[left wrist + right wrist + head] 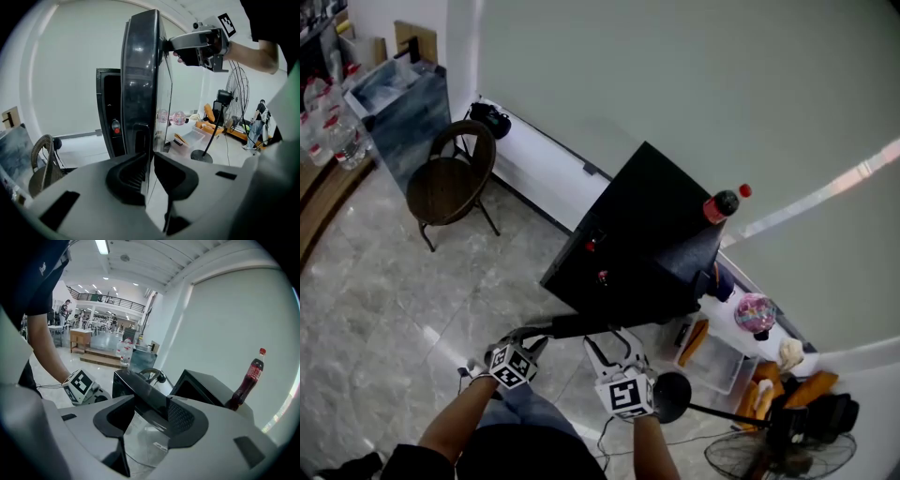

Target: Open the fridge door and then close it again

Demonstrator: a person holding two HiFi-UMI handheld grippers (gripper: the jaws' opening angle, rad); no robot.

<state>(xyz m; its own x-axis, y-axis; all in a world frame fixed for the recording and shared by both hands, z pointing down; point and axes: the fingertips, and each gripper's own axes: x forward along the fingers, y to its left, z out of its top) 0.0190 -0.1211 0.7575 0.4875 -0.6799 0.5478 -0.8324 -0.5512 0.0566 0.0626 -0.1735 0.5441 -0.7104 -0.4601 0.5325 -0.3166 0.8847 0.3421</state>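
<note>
On the far left a chair (pixel 450 178) stands well apart. Nearer, the left gripper (pixel 147 164) pinches the thin edge of the fridge door (pixel 140 84), with its jaws almost closed on it. Just to its right, the right gripper (pixel 150 411) holds the same door's thick rim, jaws about half wide. Its pads seem to press on it, though the view is dim. The door stands open from the black fridge (pixel 647 225). A bottle (pixel 720 206) stands on top. A hard push could shake the fridge and tip the bottle. The thin edge could also slip free.
</note>
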